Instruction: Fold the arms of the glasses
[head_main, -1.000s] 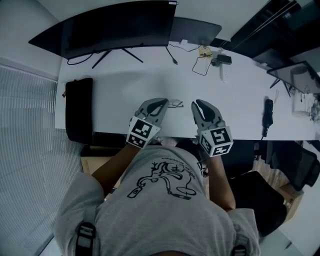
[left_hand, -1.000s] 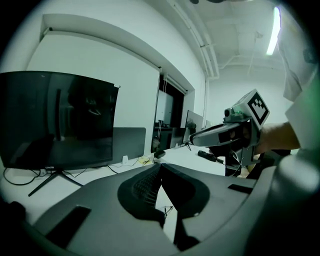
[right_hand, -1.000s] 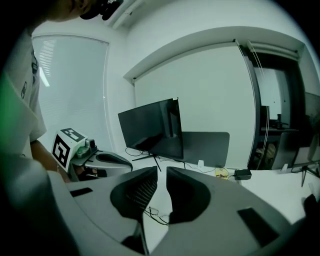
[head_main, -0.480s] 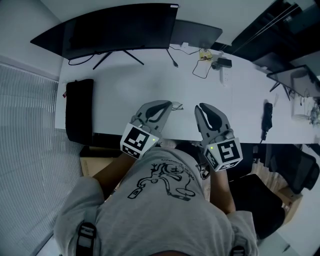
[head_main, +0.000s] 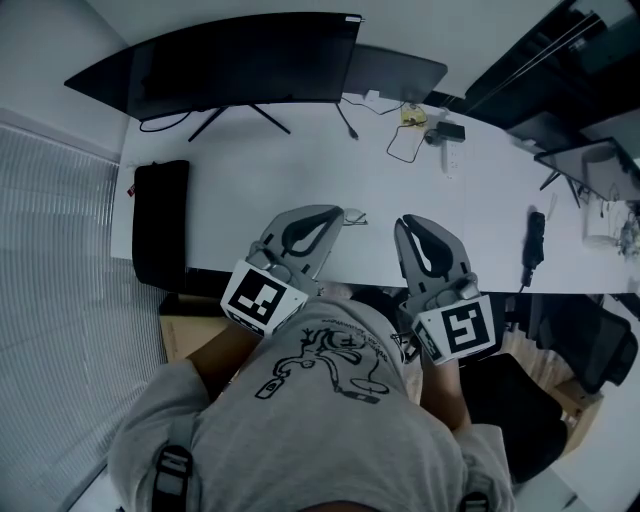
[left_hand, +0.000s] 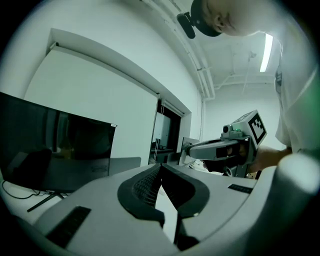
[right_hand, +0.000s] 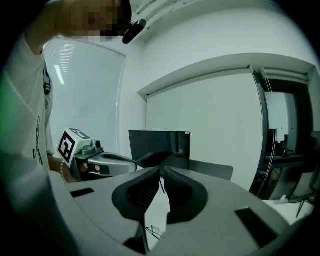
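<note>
The thin-framed glasses (head_main: 352, 216) lie on the white table (head_main: 240, 180), just past the tip of my left gripper (head_main: 333, 216). In the right gripper view the glasses (right_hand: 152, 231) show far below, through the gap under the jaws. Both grippers hang above the table's near edge, side by side and pointing away from me. My left gripper (left_hand: 160, 167) is shut, tips touching, with nothing in it. My right gripper (head_main: 405, 224) has just been closing; its jaws (right_hand: 161, 172) stand a narrow slit apart and hold nothing.
A dark curved monitor (head_main: 240, 60) stands at the table's back, with a second screen (head_main: 395, 70) beside it. A black case (head_main: 160, 220) lies at the left end. Cables and an adapter (head_main: 440, 130) sit at the back right, and a black remote-like object (head_main: 534, 238) at the right.
Both grippers have risen off the table toward the head camera and look larger now. The glasses have stayed where they lay.
</note>
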